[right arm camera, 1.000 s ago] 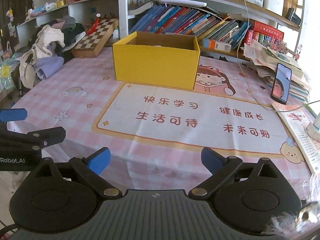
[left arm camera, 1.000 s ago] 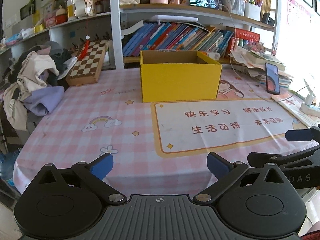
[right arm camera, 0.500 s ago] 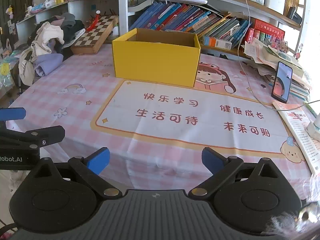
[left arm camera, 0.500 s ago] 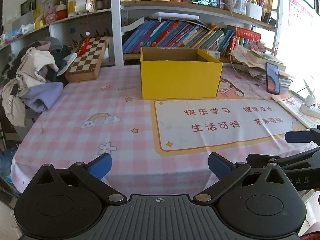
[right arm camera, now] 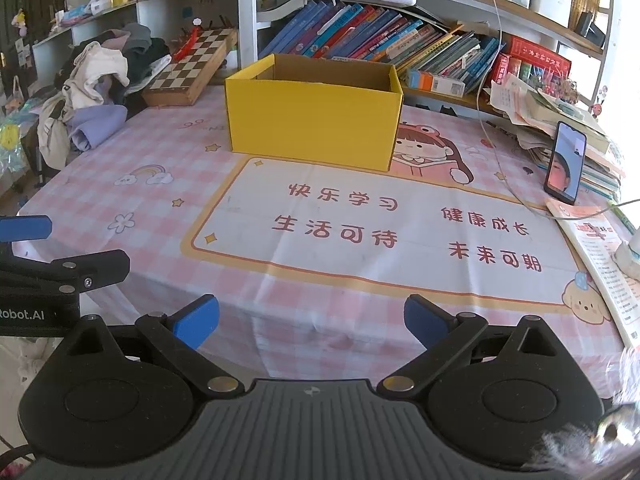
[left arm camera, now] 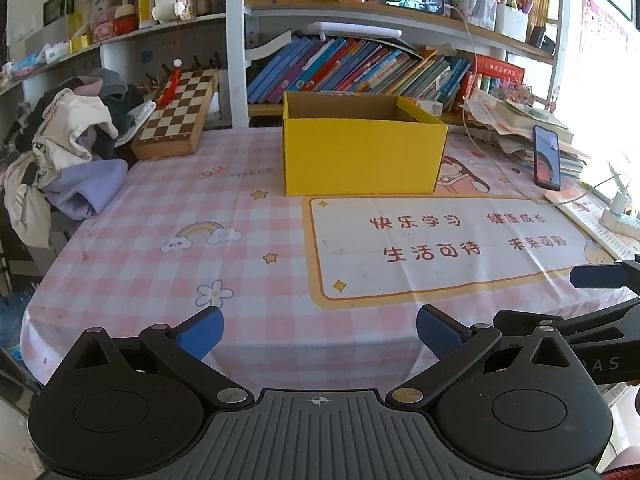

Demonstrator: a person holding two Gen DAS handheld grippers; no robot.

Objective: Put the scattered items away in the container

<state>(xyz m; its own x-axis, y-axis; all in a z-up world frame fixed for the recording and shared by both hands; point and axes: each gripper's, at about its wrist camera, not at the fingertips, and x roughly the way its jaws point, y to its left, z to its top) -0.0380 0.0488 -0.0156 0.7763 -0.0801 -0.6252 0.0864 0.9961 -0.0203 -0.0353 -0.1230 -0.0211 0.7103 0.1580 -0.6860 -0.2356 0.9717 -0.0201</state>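
Note:
An open yellow cardboard box (left arm camera: 362, 156) stands upright at the far middle of the pink checked tablecloth (left arm camera: 240, 248); it also shows in the right wrist view (right arm camera: 314, 124). Its inside is hidden from both views. My left gripper (left arm camera: 318, 330) is open and empty at the table's near edge. My right gripper (right arm camera: 311, 320) is open and empty, also at the near edge. Each gripper shows at the side of the other's view: the right one (left arm camera: 600, 276), the left one (right arm camera: 24, 228). No loose items lie on the cloth.
A clothes pile (left arm camera: 68, 152) lies at the far left. A chessboard (left arm camera: 180, 114) leans by the shelf post. Books (left arm camera: 360, 68) fill the shelf behind the box. A phone (right arm camera: 564, 164) stands at the right by stacked papers, with a booklet (right arm camera: 600, 264) nearby.
Both grippers have drawn back slightly and risen a little, so more of the table's near edge shows. Both stay open and empty.

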